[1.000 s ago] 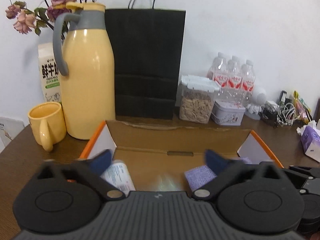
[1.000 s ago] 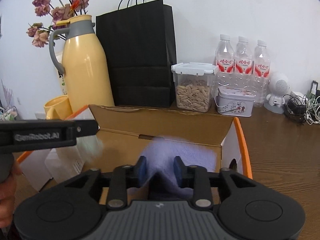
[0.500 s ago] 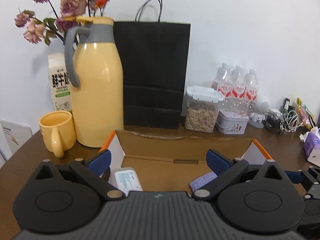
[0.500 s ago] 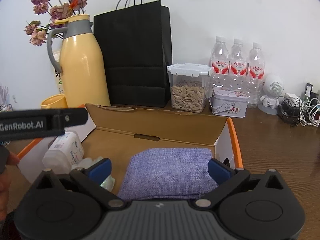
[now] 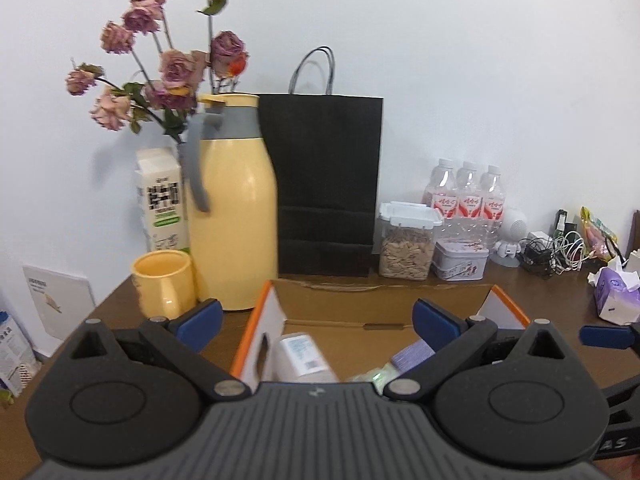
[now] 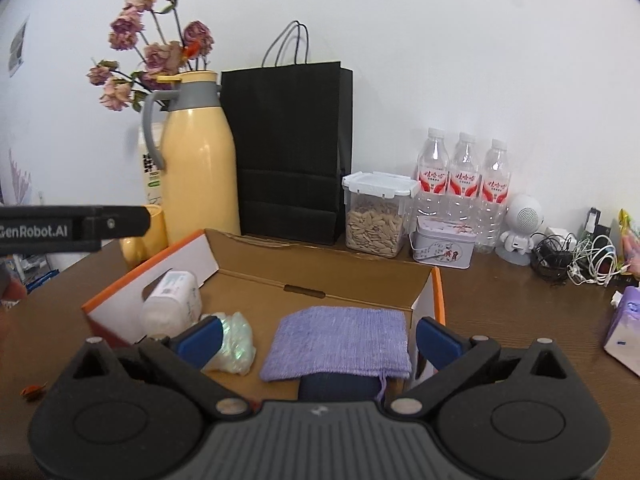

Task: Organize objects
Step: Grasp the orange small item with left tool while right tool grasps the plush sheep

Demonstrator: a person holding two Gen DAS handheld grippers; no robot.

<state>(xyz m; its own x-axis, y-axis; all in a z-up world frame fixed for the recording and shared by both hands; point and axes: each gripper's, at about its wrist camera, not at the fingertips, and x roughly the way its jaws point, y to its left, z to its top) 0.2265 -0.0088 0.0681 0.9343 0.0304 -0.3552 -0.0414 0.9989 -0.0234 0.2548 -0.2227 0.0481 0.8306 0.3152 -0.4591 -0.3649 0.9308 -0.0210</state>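
Observation:
An open cardboard box [image 6: 320,276] with orange edges sits on the brown table. Inside it lie a folded purple cloth [image 6: 340,340], a white bottle [image 6: 172,300] and a crinkled pale-green packet [image 6: 236,340]. My right gripper [image 6: 318,338] hovers open above the box's near edge, its blue pads apart, nothing between them. In the left wrist view my left gripper [image 5: 316,320] is open too, above the same box [image 5: 372,308], with the white bottle [image 5: 304,356] and a corner of the cloth [image 5: 412,354] below. The left gripper's arm [image 6: 72,226] crosses the right view at left.
Along the wall stand a yellow jug [image 5: 234,208], yellow mug [image 5: 164,288], milk carton [image 5: 162,200], dried flowers [image 5: 160,76], black paper bag [image 5: 328,188], seed container [image 5: 408,240], tin [image 5: 460,260], three water bottles [image 5: 464,200], cables [image 5: 556,250] and a tissue pack [image 5: 614,292].
My right gripper let go of the purple cloth, which now lies flat in the box, and its jaws spread wide. Both grippers drew back and rose, so the box looks farther.

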